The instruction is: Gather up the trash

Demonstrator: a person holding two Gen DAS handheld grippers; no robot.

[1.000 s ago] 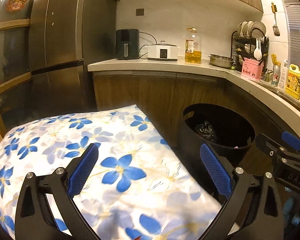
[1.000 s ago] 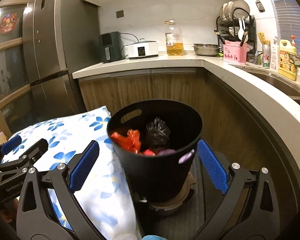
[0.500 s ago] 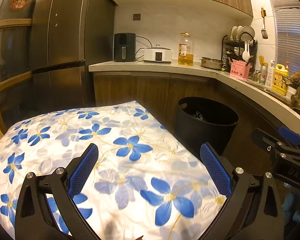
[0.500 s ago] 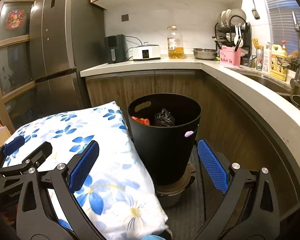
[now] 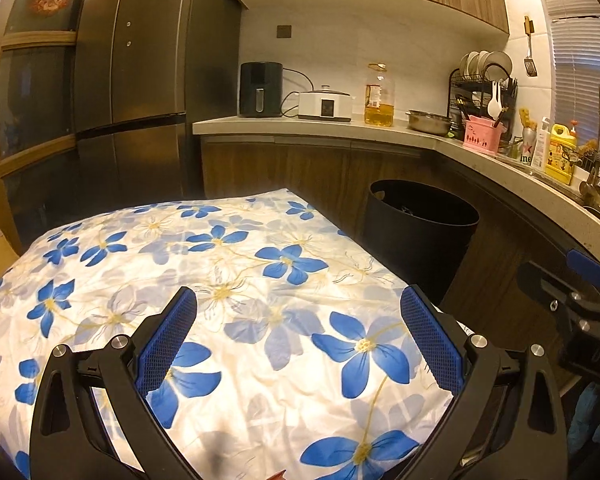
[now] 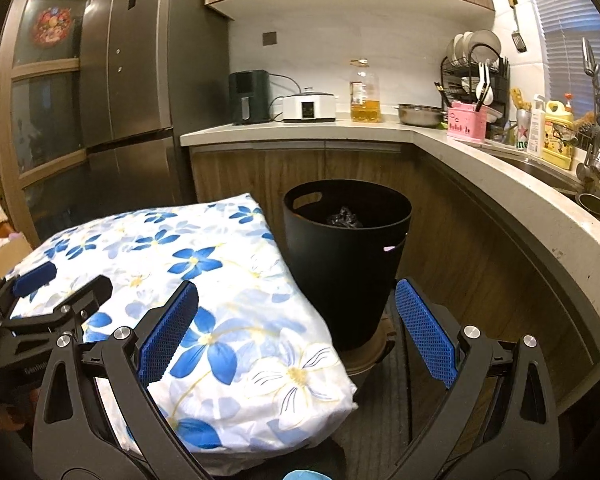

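A black round bin (image 6: 346, 264) stands on the floor by the curved counter; a black bag (image 6: 344, 217) of trash shows inside it. It also shows in the left wrist view (image 5: 418, 240). My right gripper (image 6: 296, 328) is open and empty, held back from the bin and a little above its base. My left gripper (image 5: 298, 340) is open and empty over a white cloth with blue flowers (image 5: 204, 288). The left gripper also shows at the left of the right wrist view (image 6: 48, 300).
The flowered cloth (image 6: 204, 280) covers a raised surface left of the bin. A curved counter (image 6: 520, 184) runs along the right with a dish rack, bottles and a sink. A fridge (image 6: 140, 92) stands at the back left. A brown stand (image 6: 374, 354) sits under the bin.
Both grippers have pulled back and up from the bin; it looks smaller and farther, and the red trash inside is out of sight. Both jaws stay open.
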